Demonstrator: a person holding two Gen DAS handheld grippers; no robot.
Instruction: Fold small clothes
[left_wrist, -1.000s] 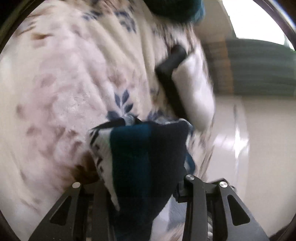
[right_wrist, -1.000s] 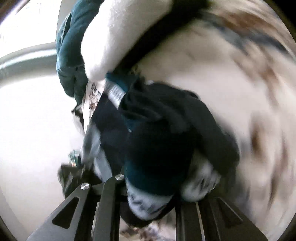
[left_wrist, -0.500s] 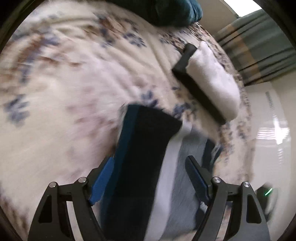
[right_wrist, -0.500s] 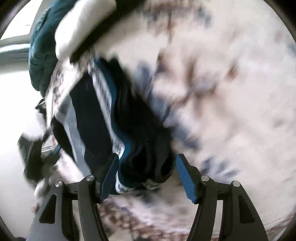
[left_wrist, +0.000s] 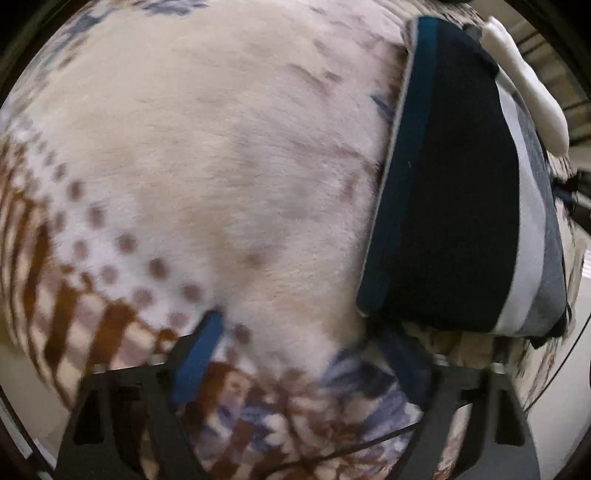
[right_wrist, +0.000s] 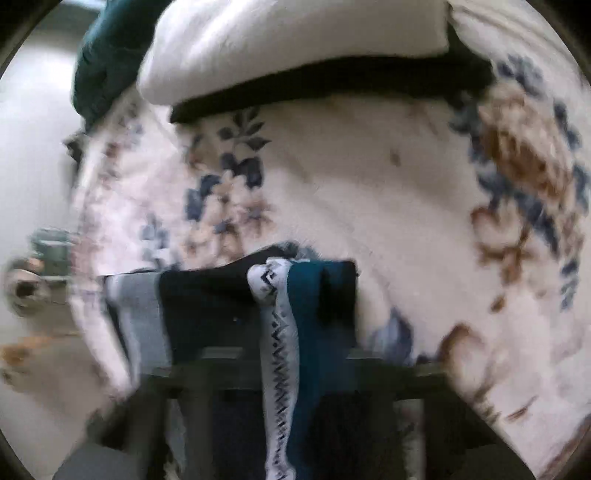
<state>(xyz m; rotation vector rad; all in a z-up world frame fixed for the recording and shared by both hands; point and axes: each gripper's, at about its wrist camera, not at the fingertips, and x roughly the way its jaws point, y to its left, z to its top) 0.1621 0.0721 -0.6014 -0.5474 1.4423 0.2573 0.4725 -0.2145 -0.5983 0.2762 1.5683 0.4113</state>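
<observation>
Folded garment (left_wrist: 454, 192), banded teal, navy, white and grey, lying flat on the fleece blanket (left_wrist: 207, 155), off to the right of the left tongs (left_wrist: 299, 350) and just beyond them. Left tongs spread wide, blue-padded fingers (left_wrist: 199, 350) apart, gripping nothing, only blanket pile between. Long teal edge of the garment straight and tidy, near corner square, close by the right-hand finger. Broad bare stretch of cream blanket open to the left and ahead. From the right wrist view, same garment (right_wrist: 236, 306) close in front of the right tongs (right_wrist: 280, 369), folded edge facing the camera, a white zigzag-patterned band draped down across the tongs. Cannot tell whether the right tongs are closed or parted: fingers blurred and covered by cloth. Beyond, open flowered blanket (right_wrist: 369, 184), then a white cushion (right_wrist: 288, 44) on a dark base at the far edge, teal bundle (right_wrist: 103, 66) beside it.
</observation>
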